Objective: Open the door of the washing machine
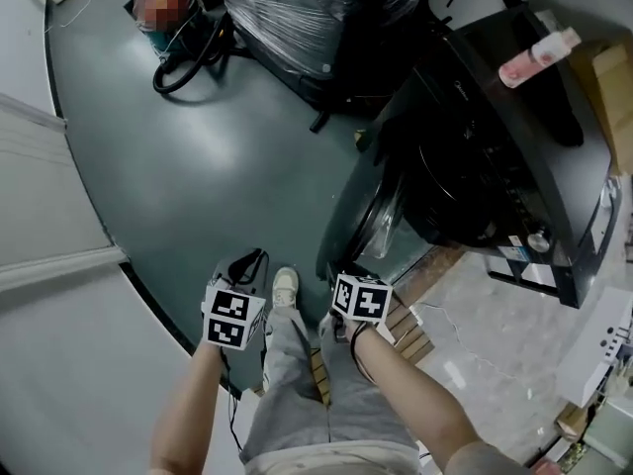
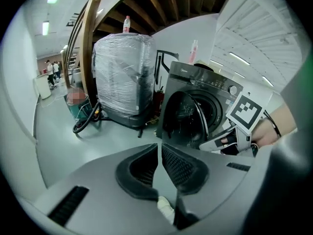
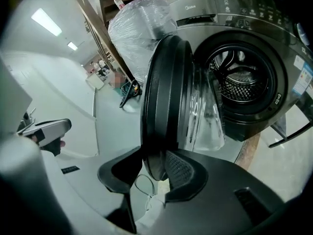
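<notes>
The dark grey washing machine (image 1: 495,156) stands at the right in the head view, and its round door (image 1: 368,216) is swung well out from the drum. In the right gripper view the door (image 3: 164,97) is edge-on straight ahead, with the open drum (image 3: 239,82) to its right. My right gripper (image 3: 153,153) is open; the door's lower rim shows in the gap between its pads, not clamped. My left gripper (image 2: 159,148) is shut on nothing and looks at the machine (image 2: 210,92) from further left. Both grippers (image 1: 242,270) (image 1: 348,277) are low, by the person's legs.
A plastic-wrapped bulky load (image 1: 316,18) stands beyond the door, with black hoses (image 1: 188,62) on the grey floor beside it. A pink bottle (image 1: 539,57) lies on the machine's top. Wooden slats (image 1: 406,330) lie under the machine. A pale wall panel (image 1: 49,216) runs along the left.
</notes>
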The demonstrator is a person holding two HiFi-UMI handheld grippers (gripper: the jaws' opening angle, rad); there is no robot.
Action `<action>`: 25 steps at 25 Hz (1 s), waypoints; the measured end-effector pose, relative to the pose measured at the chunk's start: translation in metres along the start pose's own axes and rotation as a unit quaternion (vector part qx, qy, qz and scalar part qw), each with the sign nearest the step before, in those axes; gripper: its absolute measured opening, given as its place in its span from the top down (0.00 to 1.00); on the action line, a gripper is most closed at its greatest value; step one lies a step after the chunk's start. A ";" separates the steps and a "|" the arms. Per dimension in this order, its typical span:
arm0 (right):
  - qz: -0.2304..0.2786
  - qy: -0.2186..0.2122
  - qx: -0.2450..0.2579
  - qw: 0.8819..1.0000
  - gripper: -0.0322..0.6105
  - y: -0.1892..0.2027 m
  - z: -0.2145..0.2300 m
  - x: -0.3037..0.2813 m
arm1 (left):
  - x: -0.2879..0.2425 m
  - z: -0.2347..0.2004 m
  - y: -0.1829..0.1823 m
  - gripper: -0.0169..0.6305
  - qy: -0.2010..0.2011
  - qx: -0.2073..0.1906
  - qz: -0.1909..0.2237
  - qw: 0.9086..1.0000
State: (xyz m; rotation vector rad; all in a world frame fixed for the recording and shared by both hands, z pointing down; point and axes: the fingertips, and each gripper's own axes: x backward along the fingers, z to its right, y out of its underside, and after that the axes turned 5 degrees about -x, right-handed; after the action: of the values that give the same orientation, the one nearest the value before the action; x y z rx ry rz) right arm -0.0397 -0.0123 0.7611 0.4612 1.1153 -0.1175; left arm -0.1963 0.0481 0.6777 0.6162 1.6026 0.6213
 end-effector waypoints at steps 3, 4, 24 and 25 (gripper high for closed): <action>-0.004 0.009 0.004 1.000 0.73 -0.007 -0.030 -0.017 | 0.011 -0.036 0.009 0.91 -0.018 0.012 0.004 1.000; -0.006 0.011 0.000 1.000 0.73 -0.008 -0.040 -0.023 | 0.014 -0.047 0.012 0.91 -0.023 0.014 0.005 1.000; -0.011 -0.042 -0.062 0.997 0.74 -0.090 -0.189 -0.125 | 0.018 -0.195 0.006 0.91 -0.087 0.122 0.031 0.988; -0.011 -0.046 -0.063 0.997 0.74 -0.096 -0.195 -0.130 | 0.017 -0.203 0.002 0.91 -0.083 0.135 0.038 0.987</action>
State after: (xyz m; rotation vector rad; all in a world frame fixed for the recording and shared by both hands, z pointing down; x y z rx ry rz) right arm -0.2915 -0.0357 0.7779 0.3274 1.0316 -0.0852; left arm -0.3995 0.0519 0.6883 0.9092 1.5224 0.3987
